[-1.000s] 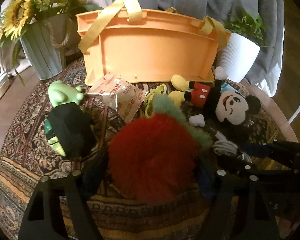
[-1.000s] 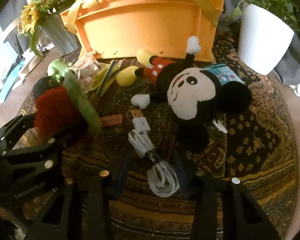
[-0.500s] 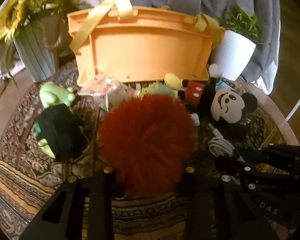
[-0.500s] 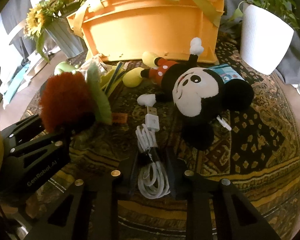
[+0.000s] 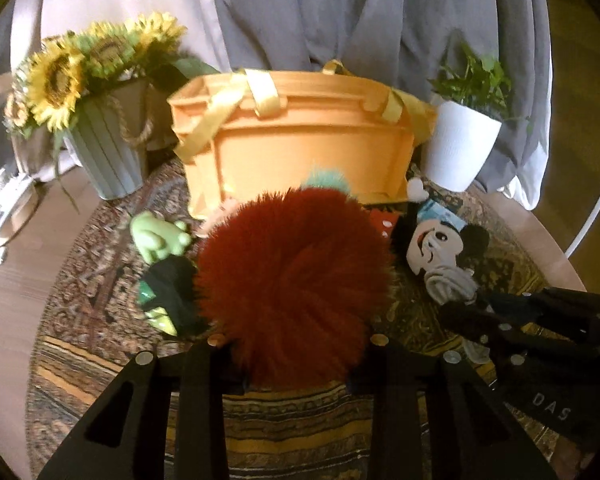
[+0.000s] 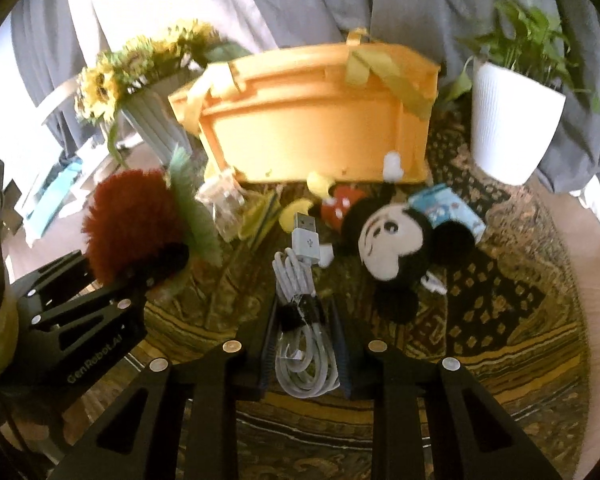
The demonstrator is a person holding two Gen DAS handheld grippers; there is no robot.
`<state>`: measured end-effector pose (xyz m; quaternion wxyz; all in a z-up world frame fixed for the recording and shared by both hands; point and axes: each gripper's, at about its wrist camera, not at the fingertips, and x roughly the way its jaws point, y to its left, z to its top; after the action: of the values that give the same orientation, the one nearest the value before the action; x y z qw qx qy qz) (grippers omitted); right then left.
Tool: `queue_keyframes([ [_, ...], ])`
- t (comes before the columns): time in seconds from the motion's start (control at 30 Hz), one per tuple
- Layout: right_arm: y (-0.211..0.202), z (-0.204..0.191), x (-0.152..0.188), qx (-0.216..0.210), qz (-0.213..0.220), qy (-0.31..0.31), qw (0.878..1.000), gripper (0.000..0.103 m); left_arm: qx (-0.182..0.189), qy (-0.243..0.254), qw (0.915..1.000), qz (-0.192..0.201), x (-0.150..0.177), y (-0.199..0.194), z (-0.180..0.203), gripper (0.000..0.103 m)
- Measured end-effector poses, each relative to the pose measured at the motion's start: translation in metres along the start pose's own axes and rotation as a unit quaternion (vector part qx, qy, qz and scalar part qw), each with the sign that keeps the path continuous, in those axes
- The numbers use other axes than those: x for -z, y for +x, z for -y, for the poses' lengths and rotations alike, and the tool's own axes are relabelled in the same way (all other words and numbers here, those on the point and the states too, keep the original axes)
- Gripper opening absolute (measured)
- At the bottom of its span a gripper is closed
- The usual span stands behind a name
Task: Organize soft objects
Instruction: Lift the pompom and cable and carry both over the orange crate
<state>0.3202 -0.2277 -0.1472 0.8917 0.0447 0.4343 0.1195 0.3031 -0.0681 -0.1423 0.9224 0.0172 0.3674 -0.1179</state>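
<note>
Round worktop point(image 6: 580, 280) under a patterned cloth, grey curtain behind. My left gripper point(image 5: 296, 344) is clamped on the red pompom point(image 5: 296, 284), held clear of the cloth in front of the orange bin point(image 5: 300, 152). To bin it, I'd raise it above the rim and the yellow straps point(image 5: 260, 88), then release. Right gripper point(image 6: 304, 344) is closed on the white cable point(image 6: 300, 280). Obstacles, left to right: sunflower vase point(image 5: 104, 152), green toy point(image 5: 156, 236), Mickey plush point(image 6: 392, 240), plant pot point(image 6: 508, 128).

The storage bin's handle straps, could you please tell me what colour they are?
Yellow, against the orange storage bin; the handle straps show best in the left wrist view.
</note>
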Motion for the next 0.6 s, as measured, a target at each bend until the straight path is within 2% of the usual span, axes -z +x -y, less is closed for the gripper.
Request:
queue_keyframes([
  [0.4, -0.055, -0.010, -0.039, -0.003, 0.073, 0.018, 0.997, 0.027, -0.002, -0.005, 0.9991, 0.042, -0.043, -0.053, -0.006, 0.033],
  [0.6, -0.074, -0.013, -0.064, 0.005, 0.112, 0.017, 0.994, 0.027, -0.004, 0.001, 0.9981, 0.062, -0.068, -0.065, -0.006, 0.033],
])
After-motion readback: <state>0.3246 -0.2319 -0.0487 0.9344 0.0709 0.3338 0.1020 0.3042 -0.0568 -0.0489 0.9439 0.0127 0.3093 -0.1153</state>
